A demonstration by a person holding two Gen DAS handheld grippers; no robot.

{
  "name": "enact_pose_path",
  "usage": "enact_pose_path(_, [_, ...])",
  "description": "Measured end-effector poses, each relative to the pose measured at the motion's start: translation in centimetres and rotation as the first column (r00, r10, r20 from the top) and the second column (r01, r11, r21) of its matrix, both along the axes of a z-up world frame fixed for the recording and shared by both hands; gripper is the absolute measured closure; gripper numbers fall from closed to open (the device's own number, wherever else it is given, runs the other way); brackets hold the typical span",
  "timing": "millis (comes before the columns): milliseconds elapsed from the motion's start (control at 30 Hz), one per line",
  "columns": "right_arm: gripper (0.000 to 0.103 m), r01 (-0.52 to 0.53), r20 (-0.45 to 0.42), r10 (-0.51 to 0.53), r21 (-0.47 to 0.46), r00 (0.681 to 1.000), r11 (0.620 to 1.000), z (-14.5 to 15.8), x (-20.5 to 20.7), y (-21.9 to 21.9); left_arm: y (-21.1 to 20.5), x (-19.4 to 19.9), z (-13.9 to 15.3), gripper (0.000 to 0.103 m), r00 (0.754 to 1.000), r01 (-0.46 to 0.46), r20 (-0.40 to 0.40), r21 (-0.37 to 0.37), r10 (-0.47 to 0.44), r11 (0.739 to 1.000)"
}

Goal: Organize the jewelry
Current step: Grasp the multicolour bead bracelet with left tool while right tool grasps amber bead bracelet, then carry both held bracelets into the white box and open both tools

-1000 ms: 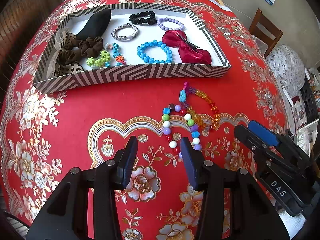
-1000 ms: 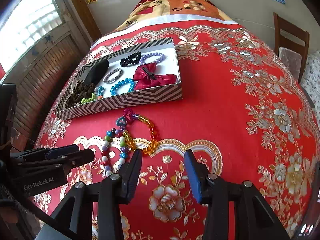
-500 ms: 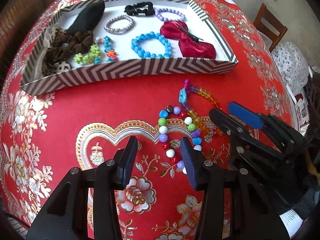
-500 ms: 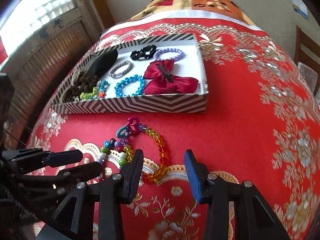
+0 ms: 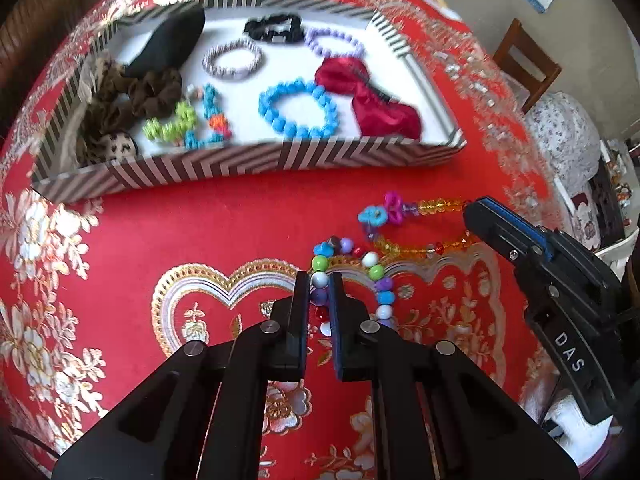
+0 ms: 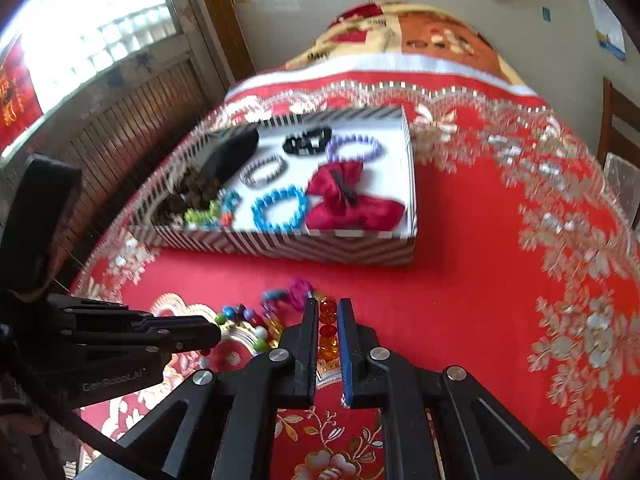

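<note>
Two bracelets lie on the red tablecloth in front of a striped box [image 5: 256, 162]. My left gripper [image 5: 320, 282] is shut on the left strand of the multicolour bead bracelet [image 5: 376, 272]. My right gripper [image 6: 327, 310] is shut on the amber bead bracelet [image 6: 328, 320], which also shows in the left wrist view [image 5: 412, 248] with its pink and blue flower charms [image 5: 384, 210]. The right gripper shows at the right of the left wrist view [image 5: 480, 210]; the left gripper shows at the left of the right wrist view [image 6: 208, 330].
The striped box [image 6: 288, 246] holds a blue bead bracelet [image 5: 298, 108], a red bow [image 5: 372, 96], a silver bracelet [image 5: 232, 60], a purple bracelet [image 5: 334, 42], black and brown scrunchies [image 5: 156, 88] and small bead pieces. A wooden chair [image 5: 524, 62] stands at the far right.
Both grippers moved forward and down onto the bracelets and closed from open: the left on the multicolour beads, the right on the amber beads.
</note>
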State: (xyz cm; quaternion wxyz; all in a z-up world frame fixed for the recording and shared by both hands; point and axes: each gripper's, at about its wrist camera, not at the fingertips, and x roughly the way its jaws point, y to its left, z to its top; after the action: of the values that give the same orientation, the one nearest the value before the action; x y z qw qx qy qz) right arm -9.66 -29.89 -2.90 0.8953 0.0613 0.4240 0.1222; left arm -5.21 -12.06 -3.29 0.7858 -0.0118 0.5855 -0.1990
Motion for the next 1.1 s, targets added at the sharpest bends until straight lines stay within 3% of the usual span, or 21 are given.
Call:
enact_pose_path(400, [0.095, -0.025, 0.095, 0.023, 0.017, 0.995, 1.0, 5.8, -0.2, 0.1, 3.3, 1.3, 7.2, 0.095, 0.991, -0.02, 0.131, -0.055, 0.027, 0.998])
enact_pose_path(667, [0.095, -0.06, 0.152, 0.059, 0.001, 0.987, 0.998, 9.0, 0.7, 0.8, 5.0, 4.0, 10.1, 0.095, 0.976, -0.061, 0.206, -0.053, 0.07, 0.997])
enact_pose_path(867, [0.095, -0.086, 0.168, 0.088, -0.018, 0.982, 0.996, 10.2, 3.3, 1.6, 5.0, 7.0, 10.7, 0.095, 0.967, -0.094, 0.233, -0.039, 0.1, 0.995])
enact_pose_path(1100, [0.095, -0.095, 0.142, 0.093, 0.005, 0.985, 0.995, 9.9, 7.9, 1.6, 3.9, 12.2, 8.8, 0.095, 0.971, -0.129, 0.199, -0.02, 0.131, 0.991])
